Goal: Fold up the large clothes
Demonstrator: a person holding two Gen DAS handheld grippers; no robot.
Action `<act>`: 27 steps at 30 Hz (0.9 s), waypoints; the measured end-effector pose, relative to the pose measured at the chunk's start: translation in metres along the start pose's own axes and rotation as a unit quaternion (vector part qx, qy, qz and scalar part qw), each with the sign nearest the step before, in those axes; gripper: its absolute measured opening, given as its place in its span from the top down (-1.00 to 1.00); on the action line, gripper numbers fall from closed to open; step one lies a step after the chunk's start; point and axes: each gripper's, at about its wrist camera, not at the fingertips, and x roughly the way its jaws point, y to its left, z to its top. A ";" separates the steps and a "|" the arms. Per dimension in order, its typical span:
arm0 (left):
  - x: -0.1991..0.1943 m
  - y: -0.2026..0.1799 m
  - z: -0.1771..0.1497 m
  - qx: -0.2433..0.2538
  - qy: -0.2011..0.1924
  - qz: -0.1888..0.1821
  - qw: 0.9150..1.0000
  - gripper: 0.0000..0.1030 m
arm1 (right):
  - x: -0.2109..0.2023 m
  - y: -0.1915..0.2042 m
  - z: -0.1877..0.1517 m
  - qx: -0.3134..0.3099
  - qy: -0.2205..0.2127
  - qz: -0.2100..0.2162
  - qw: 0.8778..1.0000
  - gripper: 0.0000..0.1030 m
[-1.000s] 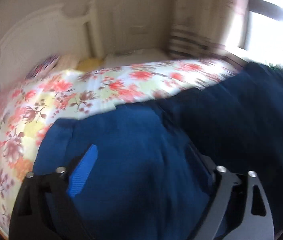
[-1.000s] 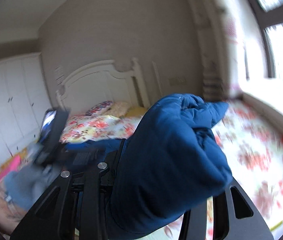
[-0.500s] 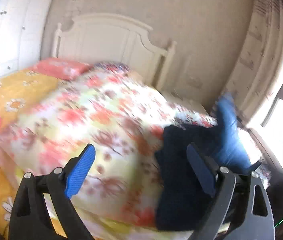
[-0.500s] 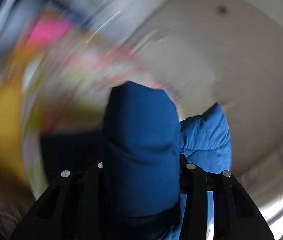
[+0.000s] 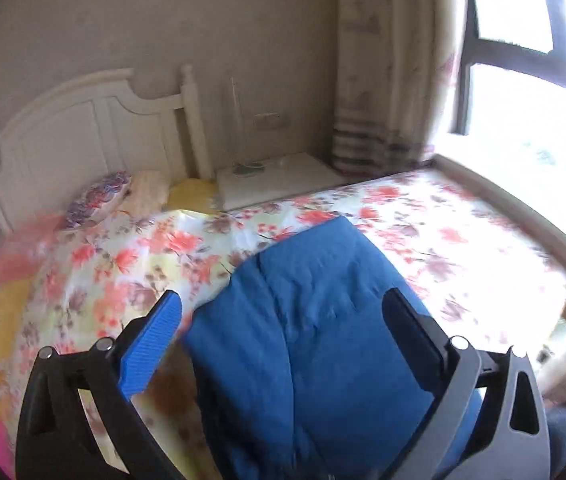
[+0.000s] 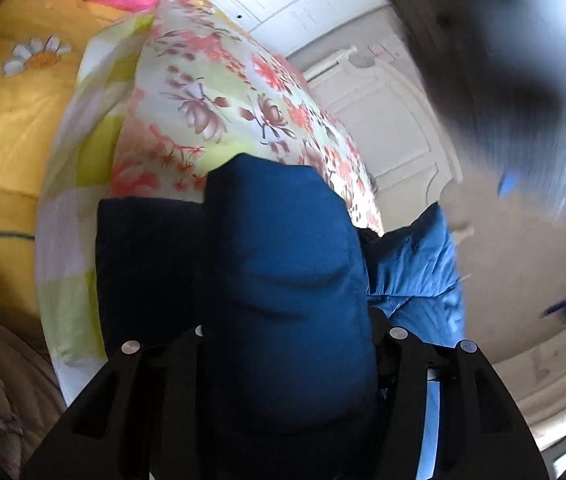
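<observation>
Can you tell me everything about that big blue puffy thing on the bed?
The blue jacket looks like a padded, quilted coat with stitched seams and soft, slightly shiny fabric. It lies bunched on the floral bedspread, partly folded, not flat. In the left wrist view it sits between the wide-open fingers of the left gripper, which do not pinch it. In the right wrist view a thick fold bulges up between the fingers of the right gripper, which is shut on it. A lighter blue part shows behind.
</observation>
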 end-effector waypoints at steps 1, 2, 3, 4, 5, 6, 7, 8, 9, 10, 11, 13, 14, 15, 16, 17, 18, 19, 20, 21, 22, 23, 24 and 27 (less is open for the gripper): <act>0.018 -0.003 0.005 0.009 0.028 -0.009 1.000 -0.94 | -0.001 0.004 0.001 -0.006 -0.003 -0.006 1.000 -0.05; 0.039 -0.007 0.010 0.022 0.055 -0.012 0.998 -0.94 | -0.001 0.007 0.000 -0.012 -0.005 -0.011 1.000 -0.06; 0.052 -0.008 0.012 0.028 0.068 -0.003 0.997 -0.94 | 0.000 0.009 0.000 -0.018 -0.009 -0.014 1.000 -0.07; 0.064 -0.005 0.012 0.029 0.082 0.005 0.996 -0.94 | 0.000 0.010 0.000 -0.021 -0.012 -0.014 1.000 -0.07; 0.079 -0.005 0.011 0.030 0.099 0.012 0.995 -0.94 | -0.002 0.011 -0.001 -0.022 -0.013 -0.013 1.000 -0.07; 0.086 -0.004 0.006 0.032 0.105 0.017 0.994 -0.94 | -0.002 0.011 -0.001 -0.023 -0.017 -0.012 1.000 -0.07; 0.097 -0.002 -0.001 0.040 0.109 0.033 0.993 -0.96 | -0.008 0.012 -0.004 -0.024 -0.019 -0.013 0.999 -0.07; 0.106 0.002 -0.012 0.049 0.112 0.057 0.991 -0.96 | -0.009 0.012 -0.005 -0.027 -0.022 -0.015 0.999 -0.07; 0.120 0.005 -0.027 0.054 0.114 0.070 0.990 -0.96 | -0.011 0.012 -0.006 -0.029 -0.024 -0.015 0.999 -0.08; 0.128 0.012 -0.041 0.039 0.112 0.053 0.991 -0.96 | -0.014 0.011 -0.006 -0.037 -0.026 -0.010 0.999 -0.09; 0.133 0.026 -0.050 0.007 0.107 0.031 0.994 -0.96 | -0.019 0.009 -0.008 -0.041 -0.028 0.003 0.999 -0.11; 0.133 0.049 -0.064 -0.041 0.096 0.031 0.994 -0.96 | -0.033 -0.001 -0.011 -0.028 -0.048 0.037 0.998 -0.19; 0.132 0.061 -0.072 -0.064 0.088 0.035 0.993 -0.96 | -0.041 -0.009 -0.013 -0.012 -0.062 0.052 0.997 -0.30; 0.133 0.068 -0.078 -0.081 0.084 0.032 0.993 -0.96 | -0.053 -0.021 -0.019 0.015 -0.083 0.080 0.993 -0.33; 0.133 0.076 -0.084 -0.101 0.081 0.030 0.991 -0.96 | -0.062 -0.034 -0.025 0.036 -0.100 0.102 0.989 -0.33; 0.134 0.082 -0.089 -0.116 0.078 0.032 0.990 -0.96 | -0.069 -0.052 -0.034 0.066 -0.109 0.109 0.986 -0.33; 0.134 0.089 -0.093 -0.131 0.075 0.031 0.988 -0.96 | -0.070 -0.064 -0.040 0.087 -0.109 0.108 0.984 -0.33; 0.134 0.093 -0.096 -0.139 0.072 0.031 0.987 -0.96 | -0.069 -0.086 -0.052 0.122 -0.109 0.109 0.980 -0.33; 0.132 0.095 -0.098 -0.141 0.070 0.033 0.987 -0.96 | -0.068 -0.100 -0.060 0.148 -0.112 0.110 0.976 -0.32; 0.131 0.093 -0.098 -0.136 0.067 0.041 0.988 -0.96 | -0.061 -0.128 -0.074 0.197 -0.111 0.111 0.968 -0.31; 0.131 0.090 -0.098 -0.131 0.066 0.048 0.988 -0.96 | -0.051 -0.153 -0.088 0.242 -0.103 0.109 0.959 -0.30; 0.131 0.088 -0.097 -0.124 0.065 0.056 0.989 -0.96 | -0.042 -0.170 -0.099 0.271 -0.095 0.107 0.952 -0.24; 0.131 0.087 -0.096 -0.121 0.065 0.060 0.989 -0.96 | -0.028 -0.194 -0.116 0.314 -0.082 0.104 0.940 -0.14; 0.127 0.085 -0.094 -0.121 0.062 0.067 0.988 -0.96 | 0.021 -0.245 -0.144 0.395 -0.047 0.094 0.913 0.10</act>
